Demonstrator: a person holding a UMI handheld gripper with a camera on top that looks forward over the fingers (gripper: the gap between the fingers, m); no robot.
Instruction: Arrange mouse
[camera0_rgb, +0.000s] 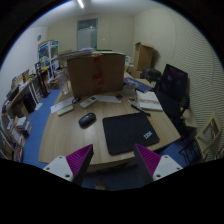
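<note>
tongs wide open, hold nothing, hang above near edge of counter | mouse lies far-left of tongs, just left of black pad, well apart from fingers | long axis seems slanted, left-near to right-far | next move, I judge: reach forward and left

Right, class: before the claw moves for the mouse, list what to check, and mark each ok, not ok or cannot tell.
1. Claw open: ok, fingers spread.
2. Claw empty: ok, nothing between the fingers.
3. Mouse in view: ok, on the table, beyond the fingers.
4. Mouse pad free: ok, nothing lies on it.
5. Mouse on the pad: not ok, it sits beside it.
6. Mouse cable: cannot tell.
</note>
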